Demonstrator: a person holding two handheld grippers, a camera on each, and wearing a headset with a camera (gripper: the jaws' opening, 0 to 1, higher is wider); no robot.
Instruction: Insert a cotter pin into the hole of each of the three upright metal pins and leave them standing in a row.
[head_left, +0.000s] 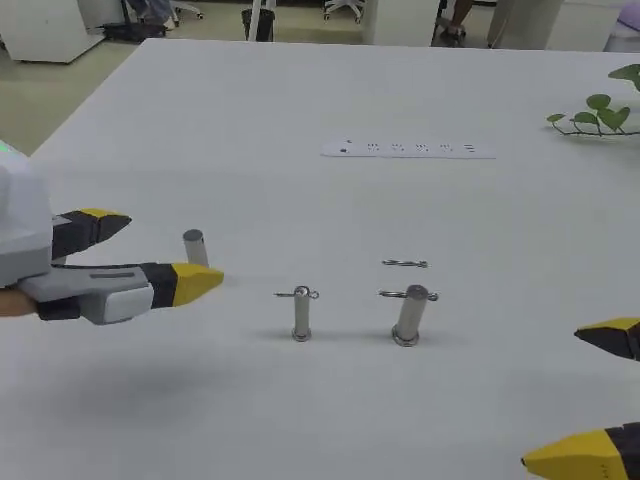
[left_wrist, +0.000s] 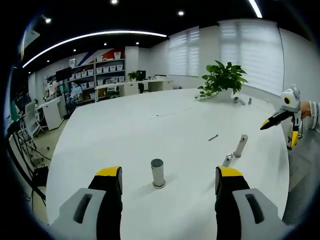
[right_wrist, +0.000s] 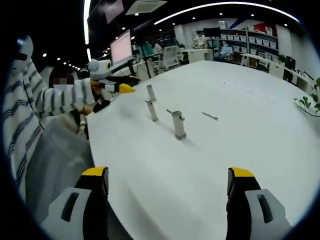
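Three metal pins stand in a row on the white table (head_left: 300, 200). The left pin (head_left: 193, 247) (left_wrist: 158, 173) is bare. A cotter pin runs through the top of both the middle pin (head_left: 301, 313) and the right pin (head_left: 408, 315). One loose cotter pin (head_left: 404, 264) (right_wrist: 210, 116) lies flat behind the right pin. My left gripper (head_left: 175, 249) (left_wrist: 168, 172) is open, its jaws on either side of the bare pin without touching it. My right gripper (head_left: 552, 398) (right_wrist: 168, 172) is open and empty, well in front of the right pin (right_wrist: 179, 125).
A white power strip (head_left: 408, 150) lies farther back on the table. A leafy plant (head_left: 600, 115) sits at the far right edge. Office chairs and desks stand beyond the table.
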